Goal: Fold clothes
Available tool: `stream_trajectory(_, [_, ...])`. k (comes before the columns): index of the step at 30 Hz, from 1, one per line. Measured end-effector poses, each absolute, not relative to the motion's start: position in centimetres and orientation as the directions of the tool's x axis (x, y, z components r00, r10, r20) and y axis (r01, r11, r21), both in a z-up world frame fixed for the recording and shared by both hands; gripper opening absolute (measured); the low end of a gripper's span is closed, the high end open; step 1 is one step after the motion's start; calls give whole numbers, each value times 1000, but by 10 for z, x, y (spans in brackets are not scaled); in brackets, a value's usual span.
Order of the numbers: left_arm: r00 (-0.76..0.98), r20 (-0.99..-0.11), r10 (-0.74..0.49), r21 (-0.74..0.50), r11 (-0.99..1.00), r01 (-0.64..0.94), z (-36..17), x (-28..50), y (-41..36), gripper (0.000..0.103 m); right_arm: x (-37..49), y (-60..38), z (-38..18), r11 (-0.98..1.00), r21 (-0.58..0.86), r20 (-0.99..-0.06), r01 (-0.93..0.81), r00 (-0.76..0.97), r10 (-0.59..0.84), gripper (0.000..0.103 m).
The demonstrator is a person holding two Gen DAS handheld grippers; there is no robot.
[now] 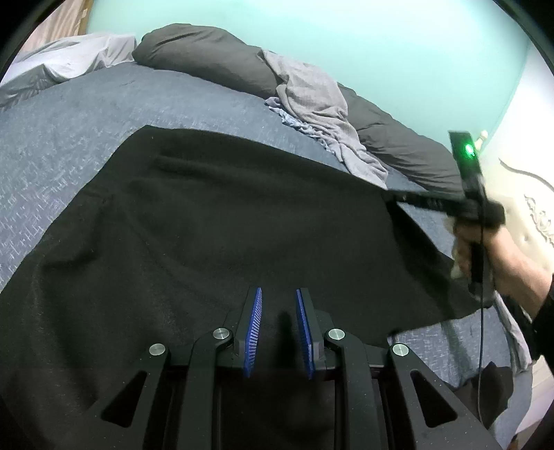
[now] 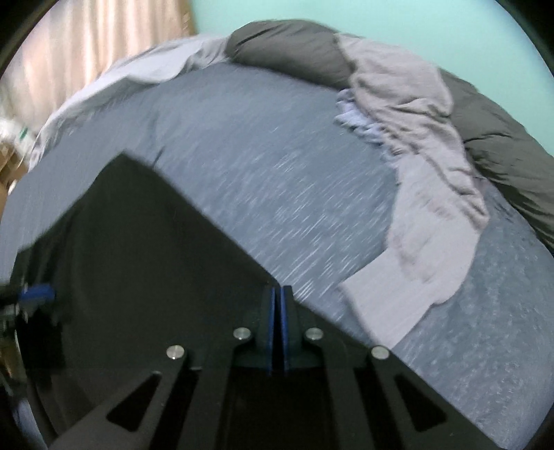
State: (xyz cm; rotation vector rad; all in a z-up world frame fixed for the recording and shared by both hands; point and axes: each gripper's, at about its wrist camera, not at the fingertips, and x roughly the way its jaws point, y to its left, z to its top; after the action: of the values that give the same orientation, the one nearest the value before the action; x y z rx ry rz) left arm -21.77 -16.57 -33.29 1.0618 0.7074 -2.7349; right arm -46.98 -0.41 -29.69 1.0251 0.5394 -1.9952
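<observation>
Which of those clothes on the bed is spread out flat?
The black garment nearest the camera lies flat; the light grey garment is crumpled against the dark duvet.

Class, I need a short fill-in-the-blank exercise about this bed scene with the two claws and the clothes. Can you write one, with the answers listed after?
1. The garment spread flat on the bed is ____ in colour.
2. The pads of the right claw are ____ together at the garment's edge.
3. The wall behind the bed is painted ____.
4. The crumpled light grey cloth lies over the dark ____ at the far side.

Answers: black; shut; turquoise; duvet
</observation>
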Motion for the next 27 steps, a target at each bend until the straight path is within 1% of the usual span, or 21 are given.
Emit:
stream_trajectory(5, [-745, -665, 51, -380, -882, 278, -333, -218, -166, 22, -496, -24, -307, -624, -23, -842, 781, -352, -410, 3])
stream_trajectory(8, [-741, -669, 51, -379, -881, 282, -335, -219, -167, 22, -507, -28, -320, -650, -5, -852, 760, -343, -395, 3])
stream_trajectory(13, [-739, -672, 55, -378, -883, 277, -336, -218, -165, 22, -516, -18, -322, -682, 34, -842, 730, -347, -414, 5])
stream_trajectory(15, [-739, -672, 57, -378, -884, 276, -336, -218, -163, 22, -517, -8, -311, -702, 27, -817, 711, -388, -425, 9])
stream_trajectory(17, [-738, -672, 60, -379, -884, 273, -337, -218, -163, 22, -527, 11, -297, -732, 59, -802, 679, -404, -440, 12])
stream_trajectory(18, [-738, -672, 61, -380, -884, 272, -336, -219, -163, 22, -531, 25, -287, -738, 69, -789, 672, -416, -453, 16])
stream_trajectory(19, [-739, -671, 61, -381, -884, 272, -336, -219, -163, 22, -531, 41, -279, -739, 75, -777, 669, -425, -463, 28])
stream_trajectory(20, [-740, -670, 62, -381, -884, 272, -336, -219, -163, 22, -530, 56, -273, -740, 81, -768, 667, -432, -473, 35])
stream_trajectory(21, [-740, -669, 63, -382, -884, 271, -336, -220, -163, 22, -530, 71, -266, -741, 86, -758, 666, -439, -483, 44])
stream_trajectory(22, [-740, -670, 64, -382, -884, 270, -336, -220, -163, 22, -528, 86, -263, -739, 83, -760, 668, -437, -481, 49])
stream_trajectory(24, [-738, -671, 66, -383, -884, 269, -337, -220, -162, 22, -522, 117, -261, -733, 70, -771, 677, -429, -471, 50])
stream_trajectory(27, [-738, -672, 67, -380, -886, 265, -336, -221, -160, 22, -514, 151, -273, -739, -1, -816, 673, -428, -389, 50])
